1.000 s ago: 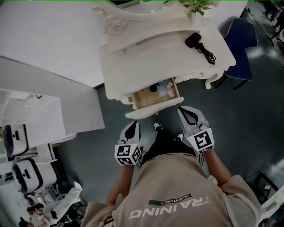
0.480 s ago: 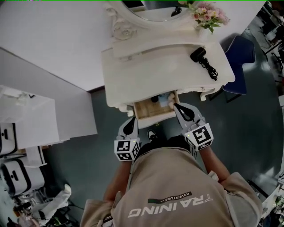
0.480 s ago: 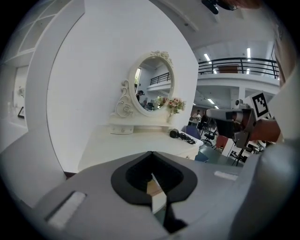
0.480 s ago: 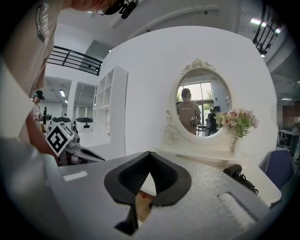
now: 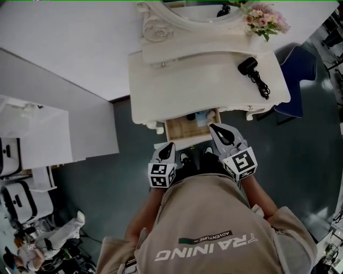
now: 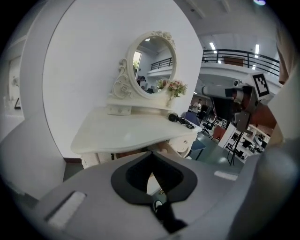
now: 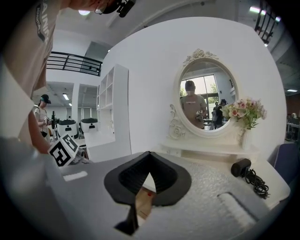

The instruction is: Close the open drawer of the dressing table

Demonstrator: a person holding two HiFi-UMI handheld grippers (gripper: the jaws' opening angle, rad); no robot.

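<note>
I look steeply down on a white dressing table with an oval mirror at its back. Its drawer stands partly open under the front edge, with small items inside. My left gripper points at the drawer's front near the left corner, and my right gripper at the right corner. Both have their jaws pressed together and hold nothing. I cannot tell whether either touches the wood. A black hair dryer lies on the tabletop's right side, near pink flowers.
</note>
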